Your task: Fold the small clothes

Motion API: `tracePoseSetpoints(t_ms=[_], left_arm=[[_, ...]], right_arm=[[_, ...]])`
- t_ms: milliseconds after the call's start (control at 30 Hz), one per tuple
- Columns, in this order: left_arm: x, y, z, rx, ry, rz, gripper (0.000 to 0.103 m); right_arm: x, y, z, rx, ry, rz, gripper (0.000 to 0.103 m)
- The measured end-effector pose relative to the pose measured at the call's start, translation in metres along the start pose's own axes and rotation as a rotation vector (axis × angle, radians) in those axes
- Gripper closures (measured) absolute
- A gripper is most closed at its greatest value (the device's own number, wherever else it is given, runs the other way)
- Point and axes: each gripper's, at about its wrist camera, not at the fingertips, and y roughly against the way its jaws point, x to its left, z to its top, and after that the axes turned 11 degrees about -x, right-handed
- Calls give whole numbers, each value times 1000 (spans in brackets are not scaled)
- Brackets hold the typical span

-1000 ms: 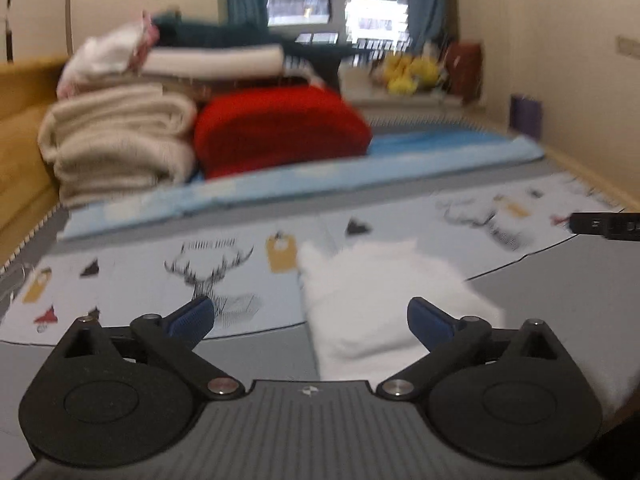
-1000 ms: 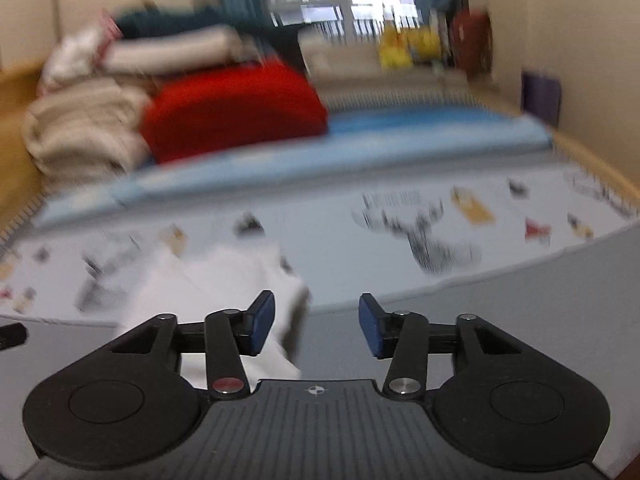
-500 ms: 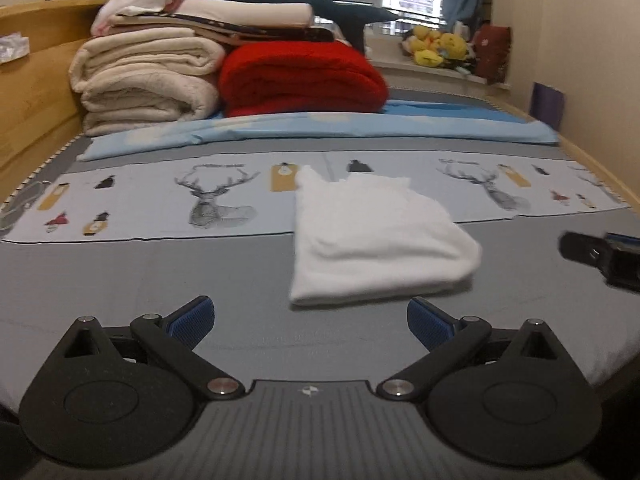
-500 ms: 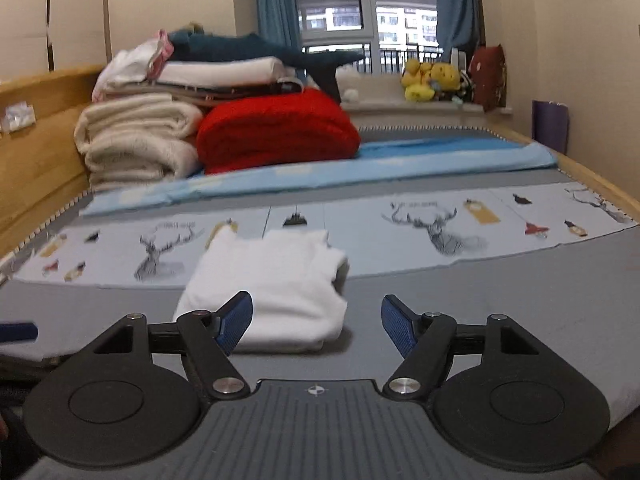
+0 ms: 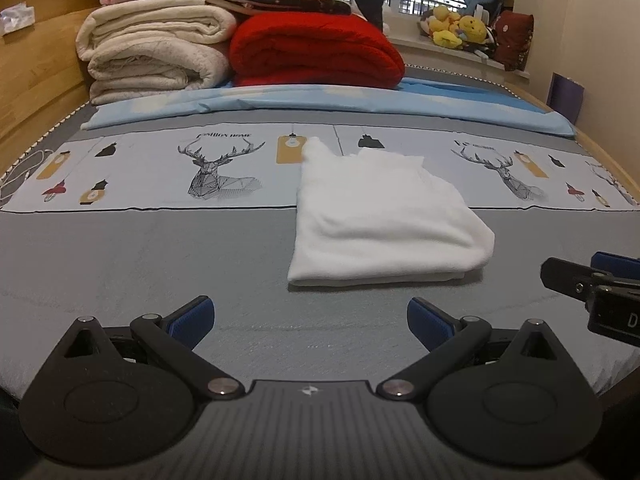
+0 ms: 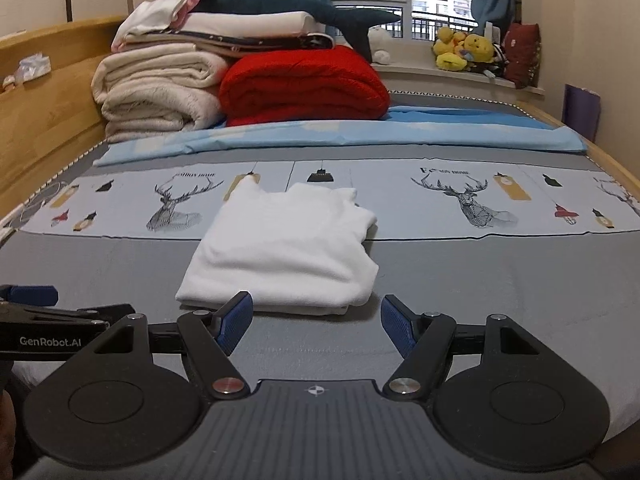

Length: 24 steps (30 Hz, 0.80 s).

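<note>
White garment (image 6: pixel 286 254) now folded flat on bed, left hand-held gripper (image 5: pixel 310 318) wide, right hand-held gripper (image 6: pixel 316 322) widened, both empty.

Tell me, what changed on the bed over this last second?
Both grippers drew back from the white folded garment, so it sits farther ahead of each. The right gripper opened its fingers wider, nothing between them. The left gripper stayed wide open. The garment and the red blanket stayed put.
</note>
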Motion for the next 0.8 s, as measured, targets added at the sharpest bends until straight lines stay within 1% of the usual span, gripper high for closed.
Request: tracePoseSetpoints(t_ms=[167,800], left_arm=[[-1,-1,0,-6,-8,-10,0],[4,-1,0,0,-5,-47,0]], right_arm=[[0,-2,1,9,-12,10,31],[11,-5,2,25,19,43,31]])
